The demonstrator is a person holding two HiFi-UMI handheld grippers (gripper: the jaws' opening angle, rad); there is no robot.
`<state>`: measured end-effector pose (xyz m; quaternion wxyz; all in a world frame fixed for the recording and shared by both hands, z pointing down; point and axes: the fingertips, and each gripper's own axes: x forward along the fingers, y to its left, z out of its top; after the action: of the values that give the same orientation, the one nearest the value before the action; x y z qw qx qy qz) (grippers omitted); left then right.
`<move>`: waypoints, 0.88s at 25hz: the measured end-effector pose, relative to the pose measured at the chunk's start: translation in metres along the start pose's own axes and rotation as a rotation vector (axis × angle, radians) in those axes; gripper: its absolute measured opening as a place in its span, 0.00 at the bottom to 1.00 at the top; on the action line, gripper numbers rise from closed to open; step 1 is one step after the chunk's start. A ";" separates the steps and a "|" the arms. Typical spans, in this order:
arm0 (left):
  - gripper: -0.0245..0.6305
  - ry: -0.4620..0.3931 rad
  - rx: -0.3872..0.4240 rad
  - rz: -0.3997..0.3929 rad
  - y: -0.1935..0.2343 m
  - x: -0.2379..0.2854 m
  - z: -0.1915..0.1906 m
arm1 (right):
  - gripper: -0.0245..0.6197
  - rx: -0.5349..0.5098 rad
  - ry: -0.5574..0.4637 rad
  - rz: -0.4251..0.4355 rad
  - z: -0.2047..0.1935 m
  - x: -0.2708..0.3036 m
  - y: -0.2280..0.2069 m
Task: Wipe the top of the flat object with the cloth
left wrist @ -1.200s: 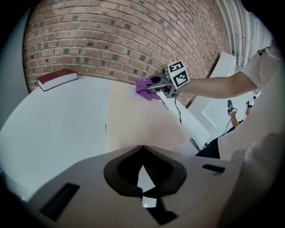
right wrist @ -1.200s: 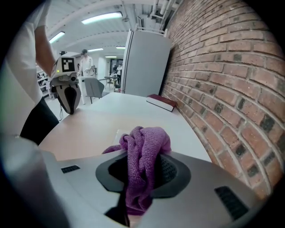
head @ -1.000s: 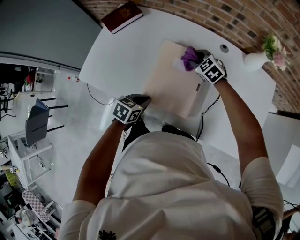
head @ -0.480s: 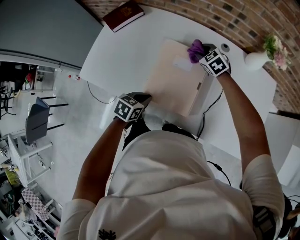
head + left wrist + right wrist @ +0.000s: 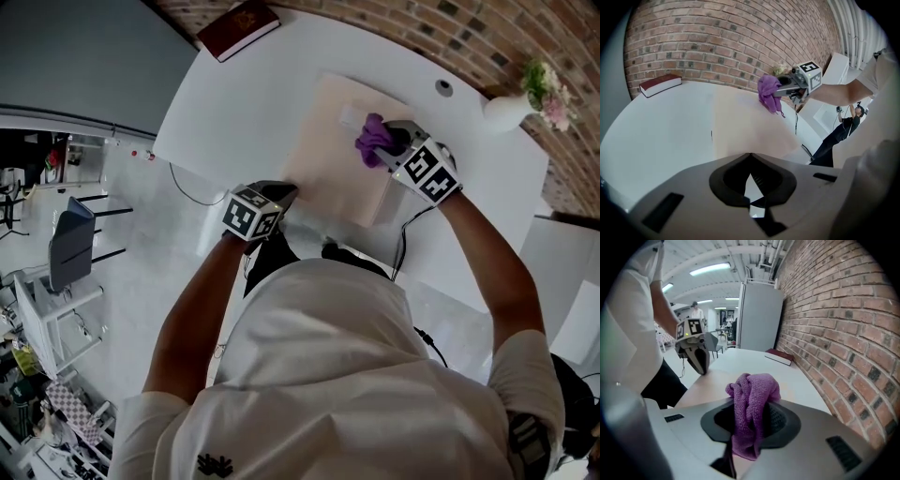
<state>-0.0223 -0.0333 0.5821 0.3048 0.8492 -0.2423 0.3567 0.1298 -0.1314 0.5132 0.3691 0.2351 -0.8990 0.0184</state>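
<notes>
Our right gripper (image 5: pixel 394 152) is clamped on the bunched purple microfibre cloth (image 5: pixel 751 408). The cloth hides the jaw tips and sits over the far right part of the flat pale beige board (image 5: pixel 328 164), which lies on the white curved-edged table (image 5: pixel 239 103). Our left gripper (image 5: pixel 750 157) has its jaws together at the board's near edge; whether they pinch it we cannot tell. The gold print on the dark red book (image 5: pixel 239 28) is too small to read.

We see a purple cloth (image 5: pixel 373 139), a pale beige board (image 5: pixel 323 155), a white table (image 5: pixel 244 98), a dark red book (image 5: pixel 238 28) and a red-brown brick wall (image 5: pixel 469 33) with pale mortar lines. Both marker cubes (image 5: pixel 251 214) carry black-and-white square patterns. Our shirt (image 5: pixel 328 375) is white.
</notes>
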 end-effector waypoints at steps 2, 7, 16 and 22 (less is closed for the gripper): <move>0.07 -0.001 0.002 -0.006 0.001 0.001 -0.001 | 0.22 -0.011 -0.005 0.041 0.000 -0.003 0.028; 0.07 0.004 0.005 -0.011 -0.002 0.003 -0.002 | 0.22 -0.024 -0.011 0.136 -0.001 -0.013 0.094; 0.07 -0.005 -0.003 -0.006 -0.003 0.001 0.003 | 0.22 -0.029 0.033 0.246 -0.029 -0.003 0.166; 0.07 0.000 -0.002 -0.006 -0.002 0.004 0.003 | 0.22 -0.020 0.042 0.206 -0.043 0.001 0.138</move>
<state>-0.0170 -0.0346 0.5829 0.3067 0.8497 -0.2399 0.3554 0.0970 -0.0001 0.5644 0.3866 0.1374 -0.9105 0.0520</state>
